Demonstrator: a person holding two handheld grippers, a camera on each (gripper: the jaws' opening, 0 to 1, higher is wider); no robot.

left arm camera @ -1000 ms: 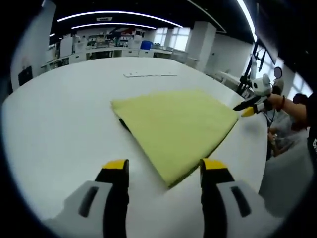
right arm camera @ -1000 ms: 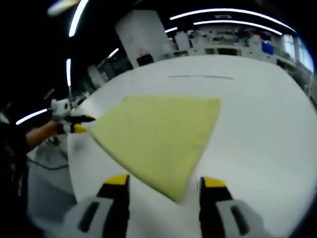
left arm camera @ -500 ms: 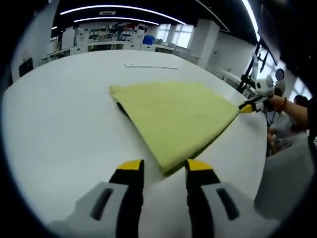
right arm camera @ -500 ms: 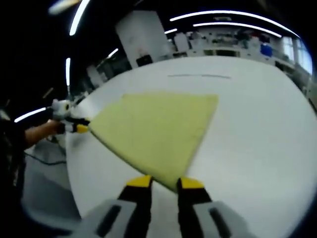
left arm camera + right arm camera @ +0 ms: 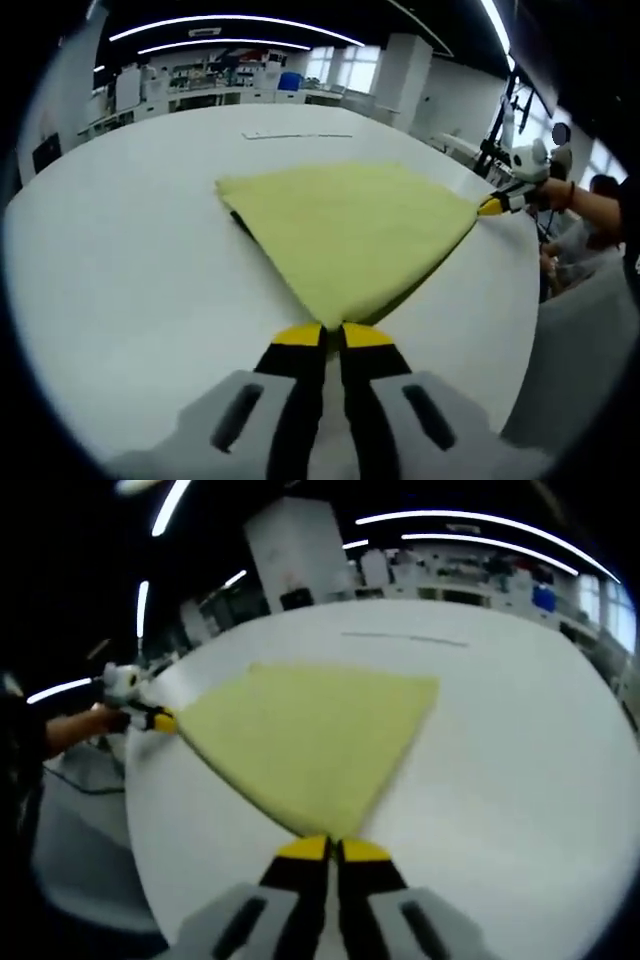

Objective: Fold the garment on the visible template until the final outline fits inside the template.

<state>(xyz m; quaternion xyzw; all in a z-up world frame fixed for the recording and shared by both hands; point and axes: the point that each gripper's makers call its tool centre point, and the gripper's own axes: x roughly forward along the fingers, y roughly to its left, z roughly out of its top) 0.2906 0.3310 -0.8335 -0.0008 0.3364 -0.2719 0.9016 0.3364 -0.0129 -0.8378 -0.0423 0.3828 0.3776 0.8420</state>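
Observation:
A yellow-green garment (image 5: 345, 225) lies folded flat on the white table (image 5: 130, 260), roughly triangular in outline. In the left gripper view my left gripper (image 5: 332, 335) is shut on the garment's near corner. My right gripper (image 5: 492, 206) shows there at the garment's right corner, held by a hand. In the right gripper view the garment (image 5: 310, 730) spreads ahead, with my right gripper (image 5: 333, 848) shut on its near corner. The left gripper (image 5: 160, 720) pinches the garment's left corner. A dark strip (image 5: 240, 222) peeks out under the garment's left edge.
A thin pale line (image 5: 297, 135) lies on the table beyond the garment, also seen as a line (image 5: 405, 638) in the right gripper view. The table edge (image 5: 500, 380) runs close on the right. Shelves and benches stand far behind.
Both grippers went from open, straddling a garment corner, to shut on it. Both views moved closer to the cloth.

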